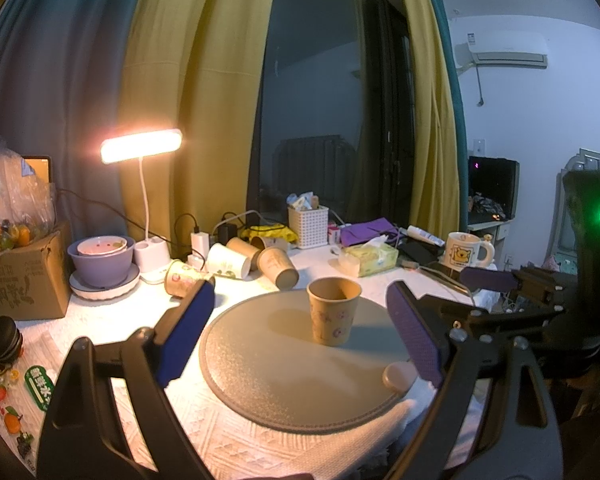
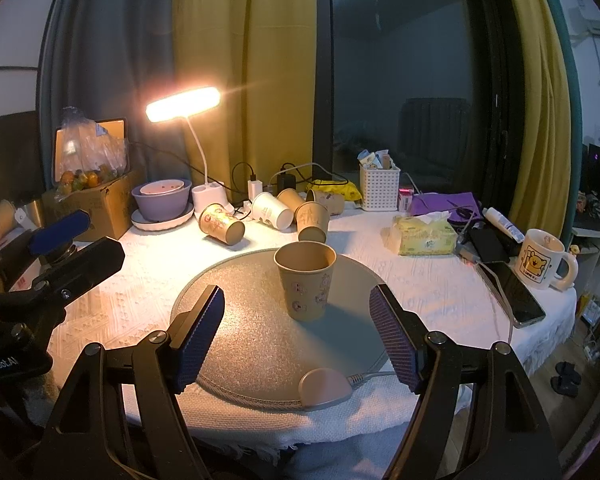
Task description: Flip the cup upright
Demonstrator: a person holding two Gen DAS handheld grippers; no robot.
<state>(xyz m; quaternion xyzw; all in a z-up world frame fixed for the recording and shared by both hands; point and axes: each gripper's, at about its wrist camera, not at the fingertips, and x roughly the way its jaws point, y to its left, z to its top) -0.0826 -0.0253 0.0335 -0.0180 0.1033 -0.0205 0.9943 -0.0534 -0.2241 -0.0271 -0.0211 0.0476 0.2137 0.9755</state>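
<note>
Brown paper cup [image 2: 306, 280] stands mouth-up, mid-mat on the round grey mat [image 2: 240, 344]. It looks light and easily crushed; grip its side wall gently. Left gripper [image 1: 300, 332] and right gripper [image 2: 298, 334] both gape wide, empty, near side of it.
</note>
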